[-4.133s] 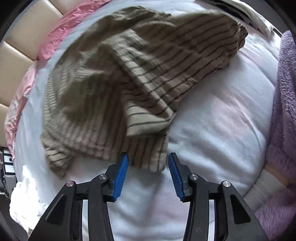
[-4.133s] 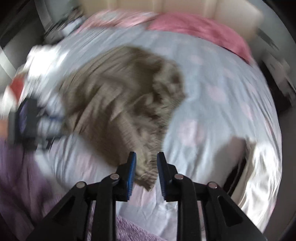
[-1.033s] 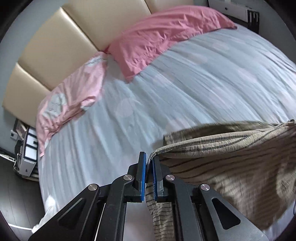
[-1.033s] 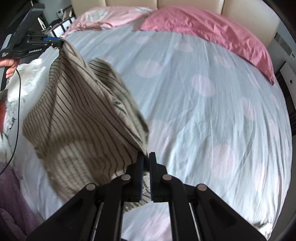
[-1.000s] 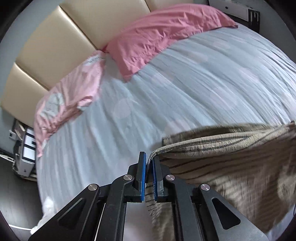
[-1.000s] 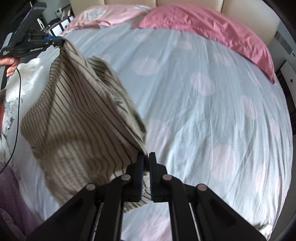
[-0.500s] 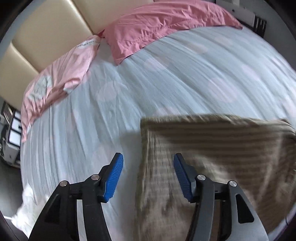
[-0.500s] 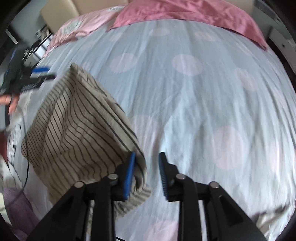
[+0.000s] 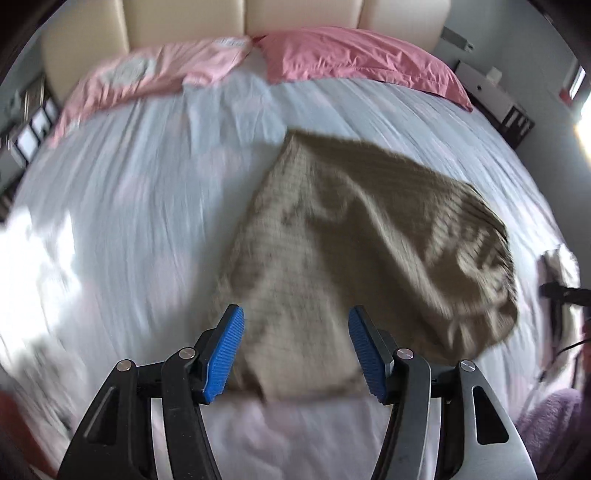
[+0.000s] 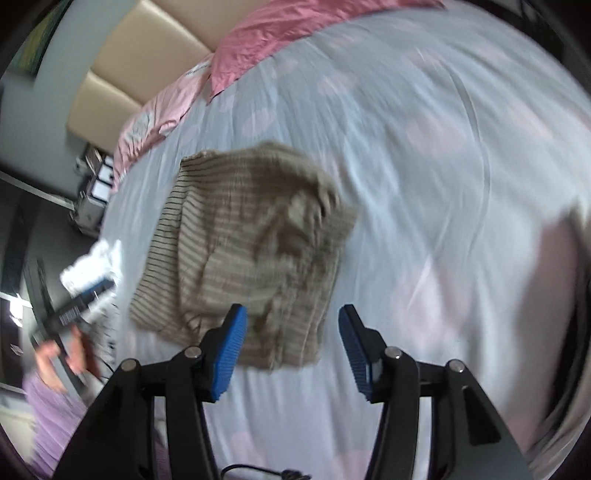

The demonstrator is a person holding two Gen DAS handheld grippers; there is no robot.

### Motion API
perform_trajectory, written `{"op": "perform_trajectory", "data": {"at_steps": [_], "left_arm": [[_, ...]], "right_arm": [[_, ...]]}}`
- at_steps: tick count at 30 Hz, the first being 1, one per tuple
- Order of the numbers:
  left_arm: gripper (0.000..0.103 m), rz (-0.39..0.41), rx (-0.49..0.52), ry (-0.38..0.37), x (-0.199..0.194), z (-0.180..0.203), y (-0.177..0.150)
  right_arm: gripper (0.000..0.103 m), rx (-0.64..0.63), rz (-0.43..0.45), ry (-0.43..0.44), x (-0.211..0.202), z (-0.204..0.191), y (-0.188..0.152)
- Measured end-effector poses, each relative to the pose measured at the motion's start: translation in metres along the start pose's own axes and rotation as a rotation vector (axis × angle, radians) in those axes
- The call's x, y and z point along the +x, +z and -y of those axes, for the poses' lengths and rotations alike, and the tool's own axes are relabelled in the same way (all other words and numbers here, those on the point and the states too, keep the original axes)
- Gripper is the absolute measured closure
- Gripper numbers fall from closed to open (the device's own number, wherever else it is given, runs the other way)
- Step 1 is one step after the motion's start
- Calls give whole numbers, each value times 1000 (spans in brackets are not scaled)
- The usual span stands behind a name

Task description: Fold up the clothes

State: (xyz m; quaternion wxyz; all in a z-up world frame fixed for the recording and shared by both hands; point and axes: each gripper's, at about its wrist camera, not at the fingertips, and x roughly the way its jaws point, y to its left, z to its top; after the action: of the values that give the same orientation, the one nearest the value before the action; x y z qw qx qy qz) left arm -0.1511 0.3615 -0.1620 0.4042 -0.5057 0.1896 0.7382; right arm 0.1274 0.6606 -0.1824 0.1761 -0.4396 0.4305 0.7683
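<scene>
A beige garment with thin dark stripes (image 9: pixel 351 254) lies spread on the pale bed sheet (image 9: pixel 140 192), rumpled on its right side. My left gripper (image 9: pixel 295 350) is open and empty, just above the garment's near edge. In the right wrist view the same garment (image 10: pixel 251 240) lies flat with creases near its middle. My right gripper (image 10: pixel 290 345) is open and empty over the garment's near edge. The left gripper (image 10: pixel 85 299) shows at that view's left, held in a hand. Both views are blurred by motion.
Two pink pillows (image 9: pixel 351 55) lie against the cream headboard (image 9: pixel 258 18). White crumpled cloth (image 10: pixel 92 266) lies at the bed's left edge. A purple fleece sleeve (image 9: pixel 554 424) is at the lower right. Shelving (image 10: pixel 92 184) stands beside the bed.
Both grippers held the garment up by its corners a second ago, then opened and let it drop. It now lies flat on the bed, and both grippers have pulled back.
</scene>
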Motion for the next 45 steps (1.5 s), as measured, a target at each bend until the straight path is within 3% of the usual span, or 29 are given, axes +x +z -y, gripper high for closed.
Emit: {"op": "perform_trajectory", "data": {"at_steps": [6,9,10,14,16,20,29,41,45], "left_arm": [[42,7,-144,8,14,-9,-55],[42,11,-187,-24,17,-13,-59],[42,17,-202,-31,19,-14,-58],[42,15,-250,-51,28,-18,-61],[42,5,-250,-50,33,-18,-62],[42,-11,-237,-38,41,-15,-62],[42,-17,-259,-21,50,-19,-59],[42,-2,-295,-84,44,-29,-64],[42,8,-277,-67,42,-28,-63]], "right_arm": [[52,177,15,155,25,26,-30],[50,262,22,233,39,39,-42],[46,281,22,238,44,40,-42],[45,344,13,242,65,46,-41],[45,388,6,299,75,50,-40],[53,363,-4,329,88,43,-35],[88,357,20,305,97,40,-33],[93,354,115,134,24,63,-39],[93,273,108,52,12,40,-28]]}}
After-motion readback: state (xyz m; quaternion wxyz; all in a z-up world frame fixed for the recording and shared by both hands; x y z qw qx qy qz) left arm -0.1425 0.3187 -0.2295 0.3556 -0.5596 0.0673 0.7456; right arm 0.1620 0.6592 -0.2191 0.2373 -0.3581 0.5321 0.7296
